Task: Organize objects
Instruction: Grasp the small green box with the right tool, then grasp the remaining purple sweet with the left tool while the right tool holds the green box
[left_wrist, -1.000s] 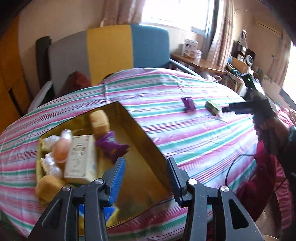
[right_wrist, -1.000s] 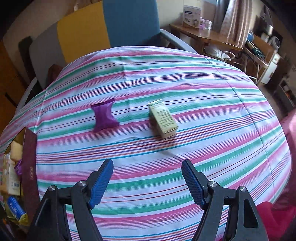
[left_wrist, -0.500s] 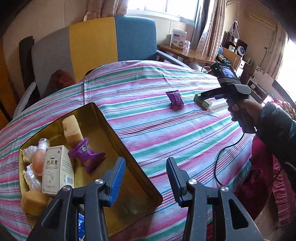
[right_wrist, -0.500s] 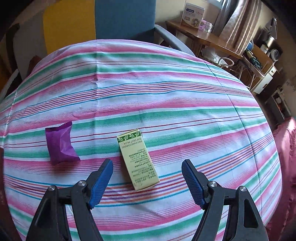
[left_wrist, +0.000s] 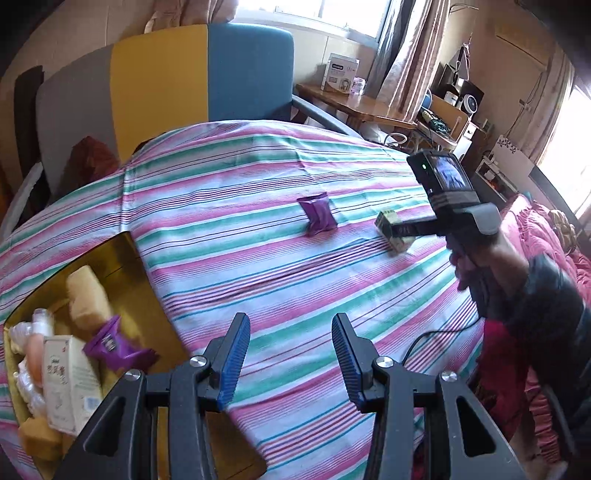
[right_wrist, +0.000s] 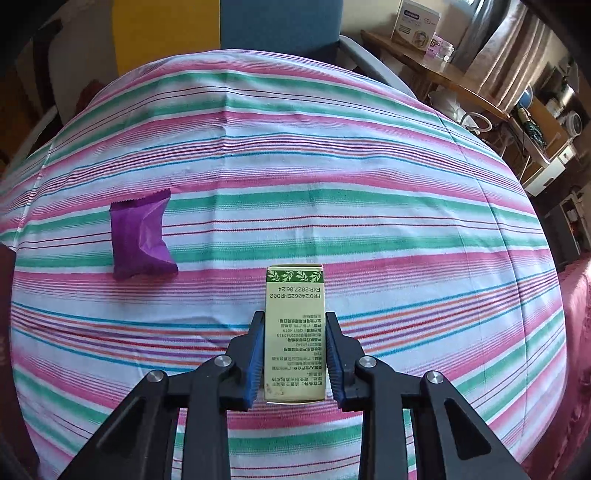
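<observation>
The right gripper (right_wrist: 295, 352) pinches one pale green cardboard medicine box (right_wrist: 295, 332) by its long sides, blue ribbed pads (right_wrist: 255, 360) pressed flat against it; the box lies on the striped tablecloth (right_wrist: 332, 166). One crinkled purple snack packet (right_wrist: 142, 236) lies just to its left, apart from it. Around both, the cloth-covered desk is open out to its rounded far edge. The left gripper (left_wrist: 288, 356) hangs spread and holds nothing, near the desk's front. To its left sits one gold metal tin (left_wrist: 147, 291), holding a second purple packet (left_wrist: 114, 345), one white carton (left_wrist: 68, 380), two yellow sponge-like blocks (left_wrist: 86, 295) and some pale rounded items.
</observation>
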